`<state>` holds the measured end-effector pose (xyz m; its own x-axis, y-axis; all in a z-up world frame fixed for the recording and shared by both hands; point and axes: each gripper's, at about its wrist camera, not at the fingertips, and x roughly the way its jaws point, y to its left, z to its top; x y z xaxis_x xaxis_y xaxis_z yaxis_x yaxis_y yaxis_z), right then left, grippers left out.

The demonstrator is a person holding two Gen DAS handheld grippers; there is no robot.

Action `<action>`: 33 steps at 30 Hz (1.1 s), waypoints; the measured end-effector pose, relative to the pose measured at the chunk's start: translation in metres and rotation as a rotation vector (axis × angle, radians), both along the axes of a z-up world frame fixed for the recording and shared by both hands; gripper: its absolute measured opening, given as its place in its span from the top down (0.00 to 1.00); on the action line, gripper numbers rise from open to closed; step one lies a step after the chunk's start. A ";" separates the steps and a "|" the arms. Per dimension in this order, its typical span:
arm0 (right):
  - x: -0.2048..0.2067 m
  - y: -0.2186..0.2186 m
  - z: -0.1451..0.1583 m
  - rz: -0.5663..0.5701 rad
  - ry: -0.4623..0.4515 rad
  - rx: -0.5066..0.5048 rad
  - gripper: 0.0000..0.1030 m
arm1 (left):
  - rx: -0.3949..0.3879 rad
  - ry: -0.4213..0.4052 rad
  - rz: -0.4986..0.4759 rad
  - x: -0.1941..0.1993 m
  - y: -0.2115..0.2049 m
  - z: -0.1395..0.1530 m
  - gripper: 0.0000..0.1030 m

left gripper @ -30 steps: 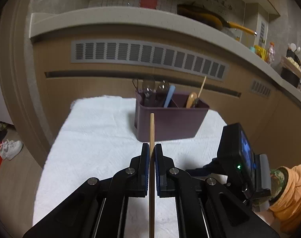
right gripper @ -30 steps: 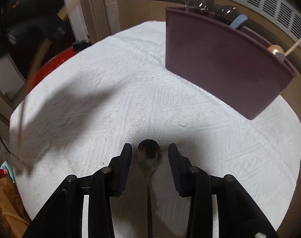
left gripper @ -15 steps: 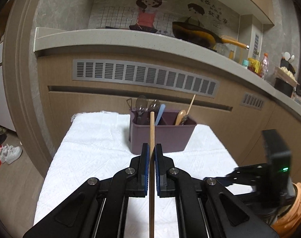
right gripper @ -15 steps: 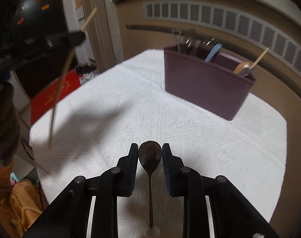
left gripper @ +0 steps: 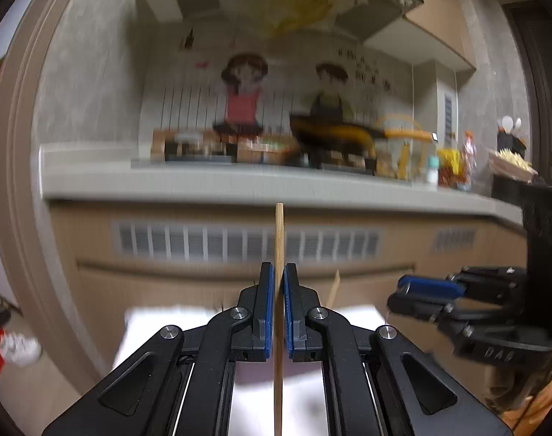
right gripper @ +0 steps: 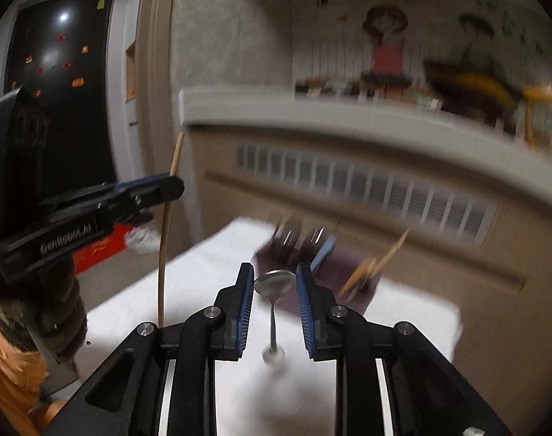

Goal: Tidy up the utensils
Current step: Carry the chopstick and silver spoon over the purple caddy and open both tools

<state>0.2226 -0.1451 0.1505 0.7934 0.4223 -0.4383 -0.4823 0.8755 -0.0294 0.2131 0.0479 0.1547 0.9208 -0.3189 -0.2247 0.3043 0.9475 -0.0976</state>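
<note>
A: Two utensils were up off the table [right gripper: 203,290]. The left gripper [left gripper: 279,309] had its fingers [left gripper: 267,309] clamped tight on a wooden chopstick [left gripper: 279,239], gripped mid-length, upright. The right gripper [right gripper: 275,309] had been closing and its fingers [right gripper: 242,312] pinched a metal spoon [right gripper: 275,283] by the bowl, handle hanging down.

B: Handling?

A: The chopstick looked light, stiff and thin, so it could pivot in the pads. The spoon was smooth steel, and a grip on the rounded bowl seemed slippery; the neck would be the safer hold.

B: Where was the holder?

A: The purple utensil holder [right gripper: 334,272] sat on the table beyond the spoon, blurred. It was already crowded: a blue handle [right gripper: 323,250] and wooden sticks [right gripper: 381,258] poked out and could block entry. The left gripper was well left of the holder.
</note>
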 end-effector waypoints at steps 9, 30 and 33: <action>0.068 -0.002 0.077 -0.083 -0.129 -0.016 0.78 | -0.080 -0.163 -0.010 0.085 -0.013 0.050 0.95; 0.165 -0.019 -0.090 -0.097 0.274 -0.008 0.77 | -0.021 0.218 0.032 0.188 -0.042 -0.122 0.92; 0.161 -0.022 -0.100 -0.118 0.288 -0.003 0.65 | -0.014 0.243 0.042 0.185 -0.042 -0.123 0.78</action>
<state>0.3838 -0.1668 0.0505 0.6801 0.3331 -0.6531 -0.3661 0.9261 0.0911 0.3983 0.0056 0.0313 0.8528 -0.2859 -0.4370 0.2303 0.9569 -0.1767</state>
